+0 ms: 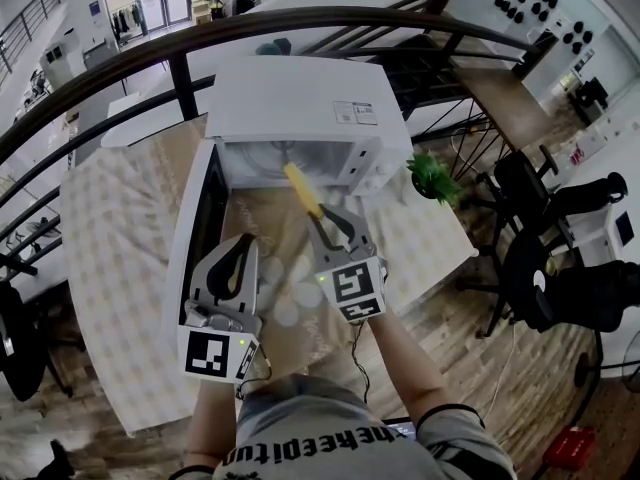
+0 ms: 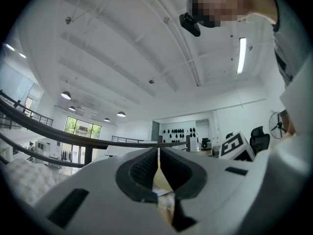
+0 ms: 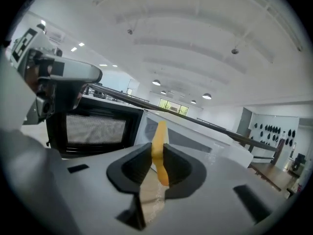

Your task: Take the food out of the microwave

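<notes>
Pinching a long yellow piece of food (image 3: 159,130) between its pads, your right gripper (image 3: 157,152) has its jaws pressed on the lower part of the piece, with the rest sticking out past the tips. From the head view, that right gripper (image 1: 322,214) sits in front of the open microwave (image 1: 300,98). The yellow piece of food (image 1: 300,186) points from the jaws toward the cavity. Its far end shows against the lit opening, though you cannot tell from here whether the tip is inside the mouth or just outside it. Your left gripper (image 2: 158,153) has its jaws pressed together at the tips with nothing between them. In the head view the left gripper (image 1: 243,240) is beside the right one and a little nearer to you, close to the open microwave door (image 1: 195,218), which swings out to the left with its dark inner face showing. The right gripper view shows that microwave door (image 3: 95,129) with its mesh window at the left of the jaws. The white microwave stands on a table (image 1: 110,268) covered with a pale checked cloth. A small green potted plant (image 1: 433,175) stands on the table to the right of the oven. A dark curved railing (image 1: 300,18) arcs behind the table, and black chairs (image 1: 520,188) stand well apart on the wooden floor at the right.
</notes>
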The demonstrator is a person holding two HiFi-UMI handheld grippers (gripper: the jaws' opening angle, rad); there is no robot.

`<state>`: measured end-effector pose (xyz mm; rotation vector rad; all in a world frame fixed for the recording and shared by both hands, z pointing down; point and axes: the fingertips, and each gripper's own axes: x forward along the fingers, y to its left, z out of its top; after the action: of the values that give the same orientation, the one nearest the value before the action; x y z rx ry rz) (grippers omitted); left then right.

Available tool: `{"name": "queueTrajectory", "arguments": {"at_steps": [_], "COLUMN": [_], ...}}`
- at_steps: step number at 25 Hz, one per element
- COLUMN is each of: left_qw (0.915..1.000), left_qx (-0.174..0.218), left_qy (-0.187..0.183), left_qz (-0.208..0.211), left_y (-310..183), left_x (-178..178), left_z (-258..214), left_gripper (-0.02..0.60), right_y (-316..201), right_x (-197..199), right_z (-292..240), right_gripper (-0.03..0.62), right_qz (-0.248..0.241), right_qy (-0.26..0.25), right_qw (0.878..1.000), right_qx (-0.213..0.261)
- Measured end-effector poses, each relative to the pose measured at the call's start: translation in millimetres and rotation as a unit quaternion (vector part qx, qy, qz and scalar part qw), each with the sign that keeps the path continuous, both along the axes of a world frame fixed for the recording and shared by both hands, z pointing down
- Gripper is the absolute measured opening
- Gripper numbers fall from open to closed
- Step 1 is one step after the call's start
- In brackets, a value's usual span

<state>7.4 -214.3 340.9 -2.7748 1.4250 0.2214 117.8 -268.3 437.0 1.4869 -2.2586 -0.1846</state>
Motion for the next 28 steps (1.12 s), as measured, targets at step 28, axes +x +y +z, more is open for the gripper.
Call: {"name": "queueTrajectory", "arguments": {"at_steps": [28], "left_qw": [0.9997], "left_qx": [0.025], "left_qy": [0.003], "left_qz": [0.008], "left_y": [46.9], "left_x": [16.2], "left_z": [-33.1], "left_gripper": [0.015], "right_y": [91.9], "right_x": [41.6], "right_z": [-67.7], "right_gripper": [0.080], "right_qz": [0.042], "right_qy": [-0.120], "right_qw": [0.991], "right_qx": [0.041]}}
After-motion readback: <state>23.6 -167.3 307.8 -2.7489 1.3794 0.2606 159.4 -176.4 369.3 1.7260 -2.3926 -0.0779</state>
